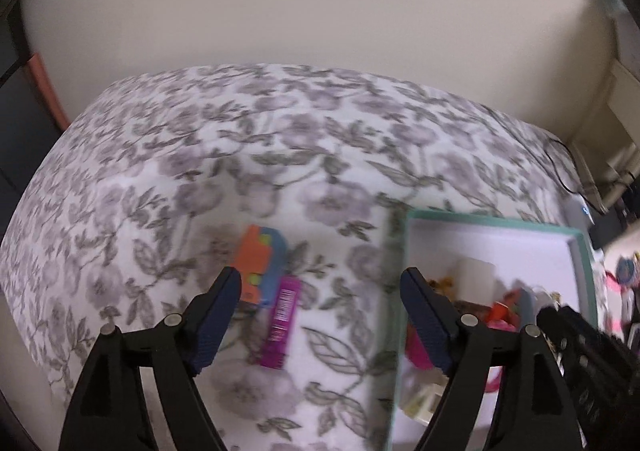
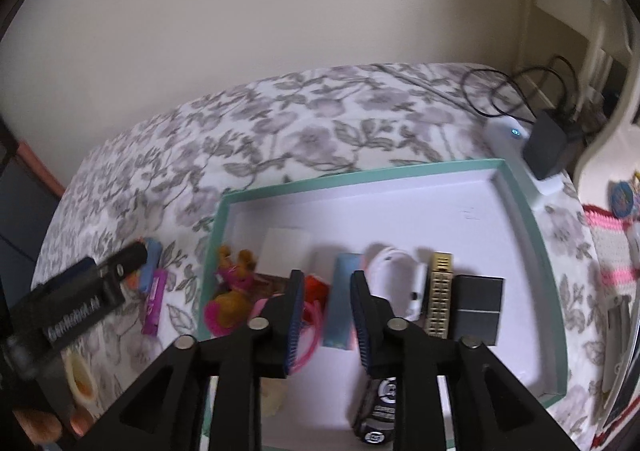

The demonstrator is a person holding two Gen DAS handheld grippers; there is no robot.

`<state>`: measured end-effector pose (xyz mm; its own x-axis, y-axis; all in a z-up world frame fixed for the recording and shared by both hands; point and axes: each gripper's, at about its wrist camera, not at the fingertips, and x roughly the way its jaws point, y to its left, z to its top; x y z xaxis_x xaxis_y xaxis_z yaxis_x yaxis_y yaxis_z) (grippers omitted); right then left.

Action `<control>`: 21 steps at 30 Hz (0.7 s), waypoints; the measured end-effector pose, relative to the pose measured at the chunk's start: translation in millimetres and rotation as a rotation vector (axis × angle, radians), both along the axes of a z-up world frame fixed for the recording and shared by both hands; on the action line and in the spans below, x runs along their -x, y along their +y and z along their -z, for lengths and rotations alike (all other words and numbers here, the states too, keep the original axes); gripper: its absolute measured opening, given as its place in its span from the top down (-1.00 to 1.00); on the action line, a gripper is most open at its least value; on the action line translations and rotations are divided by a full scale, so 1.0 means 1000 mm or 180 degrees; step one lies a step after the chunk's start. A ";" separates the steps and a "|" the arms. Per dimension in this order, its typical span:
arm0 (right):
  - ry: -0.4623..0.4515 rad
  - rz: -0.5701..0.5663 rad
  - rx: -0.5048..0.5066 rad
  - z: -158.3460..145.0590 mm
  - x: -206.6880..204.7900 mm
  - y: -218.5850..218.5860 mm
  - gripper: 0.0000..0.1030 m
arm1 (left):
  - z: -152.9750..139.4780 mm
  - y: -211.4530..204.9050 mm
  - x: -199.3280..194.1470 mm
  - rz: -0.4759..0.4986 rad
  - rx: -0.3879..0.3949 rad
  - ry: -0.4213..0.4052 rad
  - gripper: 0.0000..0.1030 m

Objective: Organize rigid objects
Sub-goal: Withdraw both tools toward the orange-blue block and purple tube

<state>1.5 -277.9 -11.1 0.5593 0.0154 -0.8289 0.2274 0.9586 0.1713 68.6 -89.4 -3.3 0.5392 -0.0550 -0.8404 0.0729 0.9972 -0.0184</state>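
My left gripper [image 1: 320,273] stands open over the floral bedsheet with nothing between its pads. Just beyond it lie an orange and blue toy [image 1: 260,263] and a purple bar [image 1: 282,321]. To its right is the teal-rimmed tray [image 1: 496,221]. My right gripper [image 2: 327,275] hangs open above that tray [image 2: 360,171], and a light blue box [image 2: 340,299] lies below the gap between its fingers. In the tray also lie a plush toy [image 2: 232,283], a white box [image 2: 286,251], a gold bar [image 2: 440,291], a dark square box [image 2: 478,307] and a black and white cylinder [image 2: 380,411].
A black adapter [image 2: 548,147] with cables rests on a white device [image 2: 516,137] behind the tray's far right corner. A pink and white crocheted piece [image 2: 612,251] lies to the right. The bed drops off at the left, and a cream wall stands behind.
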 end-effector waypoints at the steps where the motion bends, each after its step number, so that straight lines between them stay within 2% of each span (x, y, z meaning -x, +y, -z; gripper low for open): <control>1: 0.0005 -0.0026 0.0010 0.001 -0.001 0.004 0.19 | 0.000 0.005 -0.003 -0.0052 0.0009 0.0011 -0.64; 6: 0.0018 -0.0156 -0.0029 0.005 -0.006 0.020 -0.17 | 0.002 0.030 -0.010 -0.0286 0.0065 0.0061 -0.66; 11: 0.0059 -0.0237 0.0021 0.010 -0.009 0.034 -0.32 | 0.004 0.052 -0.017 -0.0446 0.0058 0.0051 -0.67; 13: 0.0060 -0.0250 0.0014 0.012 -0.010 0.037 -0.44 | 0.004 0.061 -0.019 -0.0516 0.0074 0.0048 -0.74; 14: 0.0065 -0.0265 0.0011 0.013 -0.011 0.040 -0.50 | 0.005 0.064 -0.020 -0.0540 0.0084 0.0052 -0.91; 15: 0.0077 -0.0277 0.0020 0.014 -0.011 0.042 -0.56 | 0.005 0.068 -0.021 -0.0569 0.0099 0.0054 -0.97; 21: 0.0102 -0.0354 0.0109 0.019 -0.015 0.054 -0.80 | 0.007 0.097 -0.027 -0.0783 0.0211 0.0061 -0.97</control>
